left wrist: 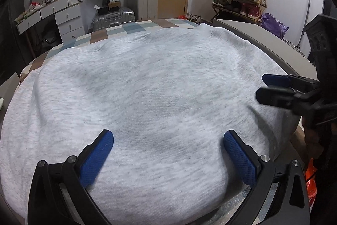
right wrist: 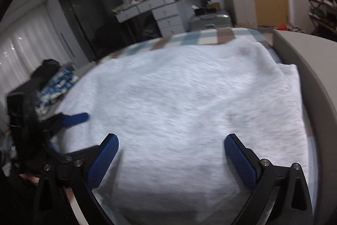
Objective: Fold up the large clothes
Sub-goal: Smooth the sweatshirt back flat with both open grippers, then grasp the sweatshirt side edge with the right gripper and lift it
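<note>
The grey sweatshirt (left wrist: pixel 147 88) lies spread flat on the checked bed (left wrist: pixel 134 27), ready for folding; left gripper (left wrist: pixel 168 153) and right gripper (right wrist: pixel 171 156) hover wide open, apparently empty.

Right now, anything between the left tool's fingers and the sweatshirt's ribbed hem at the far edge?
Nothing but bare grey sweatshirt between the left tool and the hem, clearest in the left wrist view.
</note>
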The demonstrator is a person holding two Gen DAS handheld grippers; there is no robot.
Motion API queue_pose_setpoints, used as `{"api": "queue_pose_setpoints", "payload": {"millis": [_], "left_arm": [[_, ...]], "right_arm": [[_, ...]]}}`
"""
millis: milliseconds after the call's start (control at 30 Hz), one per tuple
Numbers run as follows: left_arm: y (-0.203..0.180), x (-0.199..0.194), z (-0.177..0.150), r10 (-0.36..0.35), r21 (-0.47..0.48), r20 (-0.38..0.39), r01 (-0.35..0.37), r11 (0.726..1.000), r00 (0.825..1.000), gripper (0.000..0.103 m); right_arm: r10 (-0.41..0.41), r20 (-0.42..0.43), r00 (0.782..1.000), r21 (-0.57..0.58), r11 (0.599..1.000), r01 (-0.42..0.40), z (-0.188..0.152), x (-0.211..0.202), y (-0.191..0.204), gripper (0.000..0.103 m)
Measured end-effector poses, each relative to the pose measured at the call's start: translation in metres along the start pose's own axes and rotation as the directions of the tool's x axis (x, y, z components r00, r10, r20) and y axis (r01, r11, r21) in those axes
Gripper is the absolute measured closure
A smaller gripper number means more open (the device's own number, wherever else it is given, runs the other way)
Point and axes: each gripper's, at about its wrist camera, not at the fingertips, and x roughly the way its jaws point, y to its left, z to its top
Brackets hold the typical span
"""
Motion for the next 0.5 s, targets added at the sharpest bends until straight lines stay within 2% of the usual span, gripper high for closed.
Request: {"api": "queue_pose_setpoints", "payload": {"millis": [133, 267, 367, 500], "left_arm": [[-0.003, -0.001, 0.000, 0.004, 0.008, 0.002, -0.004, 1.000, 1.000, 0.001], [-0.004, -0.002, -0.001, 0.000, 0.006, 0.006, 0.000, 1.000, 1.000, 0.001], [-0.005, -0.001, 0.000, -0.002, 0.007, 0.006, 0.002, 1.000, 1.000, 0.001], [-0.005, -0.001, 0.000, -0.002, 0.003, 0.009, 0.002, 1.000, 1.000, 0.001]], "right_arm": [[-0.087, -0.023, 0.996, -0.104, 0.991, 0.085, -0.003, 0.005, 0.013, 0.000], [-0.035, -0.014, 0.999, -0.073, 0.997, 0.033, -0.004, -0.012, 0.001, 0.001], [-0.065, 0.071, 0.995, 0.021, 0.998, 0.063, -0.002, -0.046, -0.027, 0.001], [-0.125, 0.089, 0.988, 0.215, 0.971, 0.103, -0.006, -0.070, -0.074, 0.002]]}}
